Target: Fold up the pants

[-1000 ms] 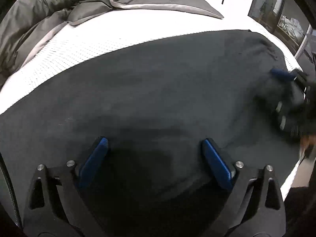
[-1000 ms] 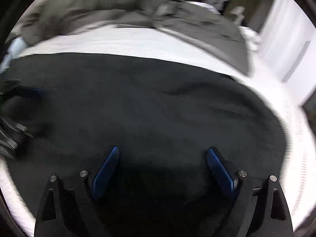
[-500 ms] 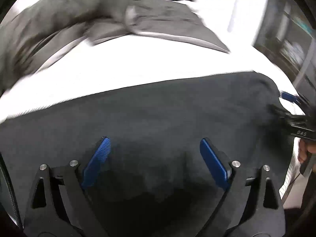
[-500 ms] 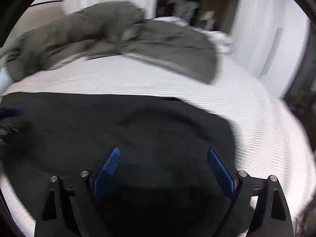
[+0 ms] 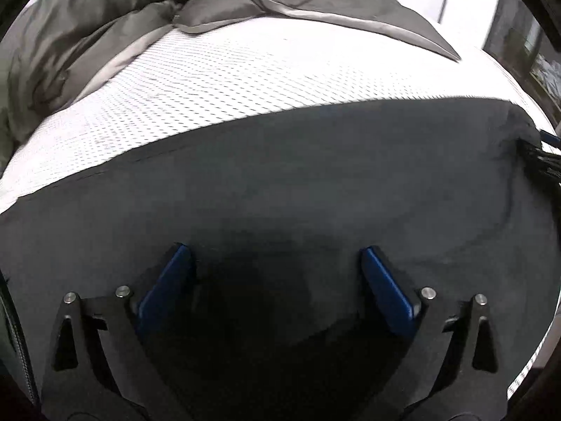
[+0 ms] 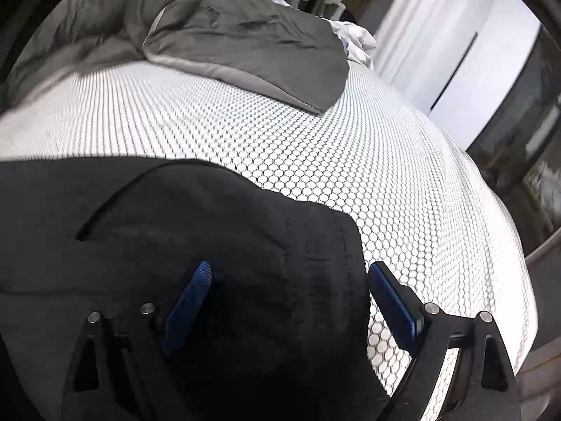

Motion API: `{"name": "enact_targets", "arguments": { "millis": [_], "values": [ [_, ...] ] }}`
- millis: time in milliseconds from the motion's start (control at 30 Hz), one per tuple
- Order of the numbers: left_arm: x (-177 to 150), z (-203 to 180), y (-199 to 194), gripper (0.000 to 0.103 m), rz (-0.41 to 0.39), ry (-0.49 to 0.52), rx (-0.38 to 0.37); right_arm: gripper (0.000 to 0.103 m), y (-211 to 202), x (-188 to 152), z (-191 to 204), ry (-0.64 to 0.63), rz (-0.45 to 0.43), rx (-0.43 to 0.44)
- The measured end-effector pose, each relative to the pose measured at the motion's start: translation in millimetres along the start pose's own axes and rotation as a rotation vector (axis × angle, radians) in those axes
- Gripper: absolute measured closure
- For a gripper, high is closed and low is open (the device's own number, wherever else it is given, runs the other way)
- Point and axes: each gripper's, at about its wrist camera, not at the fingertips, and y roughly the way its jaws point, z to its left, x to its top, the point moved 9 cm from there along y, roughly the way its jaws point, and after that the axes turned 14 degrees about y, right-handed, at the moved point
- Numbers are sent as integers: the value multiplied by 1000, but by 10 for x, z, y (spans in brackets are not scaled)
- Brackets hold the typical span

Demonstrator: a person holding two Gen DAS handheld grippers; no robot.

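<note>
Dark pants (image 5: 315,175) lie spread flat across the near part of my white, honeycomb-patterned mattress (image 5: 245,80), their far edge running in a long straight line from side to side. The cloth is charcoal to black, smooth over most of its width, with a few soft creases toward the right end.

My left gripper (image 5: 277,280) hangs over the middle of the fabric, its blue pads spread wide with nothing between them but the pants lying below. This view shows the long unbroken expanse of the garment, and at the far right rim a sliver of my right gripper (image 5: 541,161) at the pants' end.

From the right wrist, the picture changes: here the pants (image 6: 175,228) end in a squared hem with visible stitching, and a curved seam crosses the upper layer. My right gripper (image 6: 289,301) is held wide open, gripping nothing; its left pad sits over the cloth, its right pad over bare mattress (image 6: 385,175) just beyond the hem.

A rumpled grey duvet (image 6: 245,42) lies heaped at the far side of the bed in both views.
</note>
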Motion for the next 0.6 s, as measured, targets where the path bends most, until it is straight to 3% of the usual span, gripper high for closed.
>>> {"name": "enact_targets", "arguments": {
  "millis": [67,133,267,333,433,567,600],
  "values": [
    [32,15,-97,13,-26,-18,5,11,-260,48,107,-7,-70,16],
    [102,-33,-208,13,-69,-15,3,11,-456,65,414,-12,-95,102],
    [194,-117,9,13,-21,6,3,12,-564,44,1339,-118,-23,331],
    [187,-162,104,12,-4,10,8,25,-347,-18,1768,-190,37,352],
    [114,-133,93,12,-8,11,1,29,-7,-70,1703,-285,55,231],
    [56,71,131,10,-11,-15,-8,29,201,192,774,-132,18,-14],
    [80,163,191,10,-11,-16,-7,29,287,197,504,-92,48,-77]
  ]
}}
